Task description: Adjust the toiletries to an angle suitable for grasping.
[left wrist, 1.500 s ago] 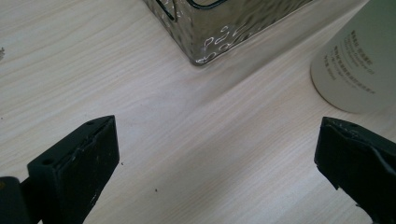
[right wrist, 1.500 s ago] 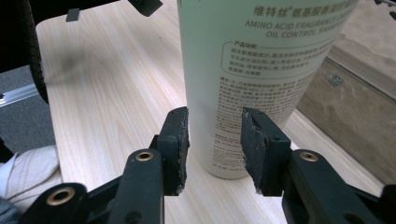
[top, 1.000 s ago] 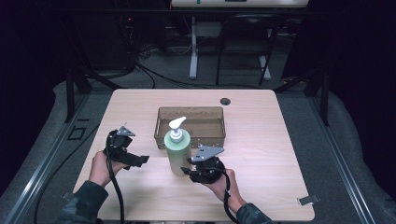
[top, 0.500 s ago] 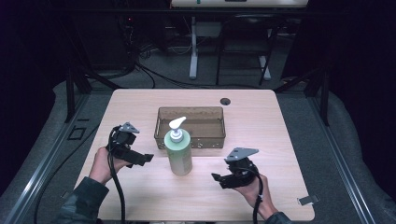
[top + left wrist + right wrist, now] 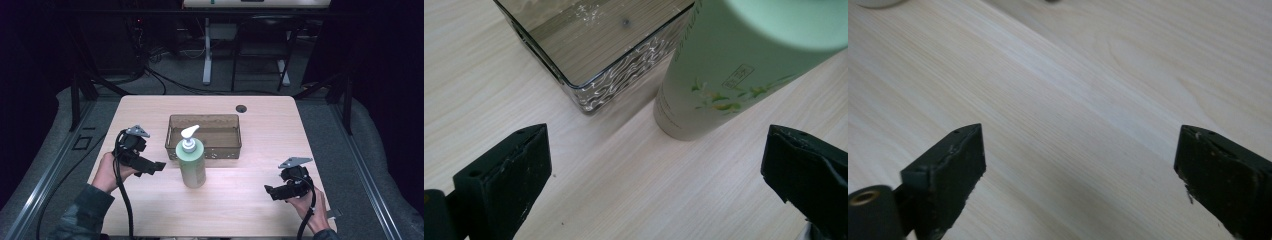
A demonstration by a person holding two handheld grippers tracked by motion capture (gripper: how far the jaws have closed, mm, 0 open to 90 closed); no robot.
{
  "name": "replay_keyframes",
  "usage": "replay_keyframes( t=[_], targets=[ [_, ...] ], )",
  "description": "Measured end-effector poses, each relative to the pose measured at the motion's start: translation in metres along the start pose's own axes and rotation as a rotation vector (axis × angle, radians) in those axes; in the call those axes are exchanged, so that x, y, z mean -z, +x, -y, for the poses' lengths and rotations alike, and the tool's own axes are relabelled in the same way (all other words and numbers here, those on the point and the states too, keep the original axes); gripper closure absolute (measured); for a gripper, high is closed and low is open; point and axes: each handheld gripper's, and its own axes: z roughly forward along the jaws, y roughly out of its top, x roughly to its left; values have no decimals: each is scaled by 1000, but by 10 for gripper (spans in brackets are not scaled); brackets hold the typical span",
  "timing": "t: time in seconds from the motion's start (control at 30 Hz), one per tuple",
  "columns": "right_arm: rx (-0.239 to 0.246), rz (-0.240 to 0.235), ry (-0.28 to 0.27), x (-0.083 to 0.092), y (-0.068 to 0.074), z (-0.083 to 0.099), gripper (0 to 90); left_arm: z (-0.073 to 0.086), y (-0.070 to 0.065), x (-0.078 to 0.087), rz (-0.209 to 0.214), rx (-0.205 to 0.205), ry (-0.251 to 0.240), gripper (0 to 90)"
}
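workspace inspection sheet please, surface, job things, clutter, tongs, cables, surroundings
surface: light wooden table, round dark hole near far edge
job's things: pale green pump bottle with white pump upright, just in front of clear brownish plastic bin
clutter: nothing seen
grippers: left tongs open beside bottle; right tongs apart from it, jaws just been opening, nothing between
cables: black cable trails from left tongs
surroundings: dark floor, desk legs behind

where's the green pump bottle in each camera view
High view: green pump bottle stands mid-table, just in front of the clear bin.
Left gripper view: its lower body fills the upper right, beside the bin's corner.
Right gripper view: not identifiable.
Shared landmark: the clear bin.
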Motion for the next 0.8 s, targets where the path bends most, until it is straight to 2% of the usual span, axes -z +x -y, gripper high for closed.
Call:
replay_keyframes(
  t=[0.17,0.23,0.33,0.4,0.5,0.63,0.67,0.7,0.8],
  targets=[
    [-21,32,59,-7,-9,7,12,-10,-6,6,16,-17,8,1],
    [-21,52,57,-7,-12,9,8,-14,-8,9,18,-20,5,1],
    [-52,47,57,-6,-18,10,0,-21,-11,15,25,-30,3,1],
    [-52,58,61,-5,-20,10,0,-25,-13,18,37,-31,2,1],
    [-58,66,62,-3,-22,11,0,-30,-15,21,33,-40,4,1],
    [-80,81,66,-2,-29,14,0,-38,-18,23,51,-45,14,1],
    [-86,81,72,-3,-31,14,0,-40,-19,24,45,-52,15,1],
    [-92,79,77,-3,-33,15,0,-44,-20,26,59,-59,16,2],
    [-99,75,78,-3,-35,17,0,-49,-23,28,65,-59,8,2]
  ],
)
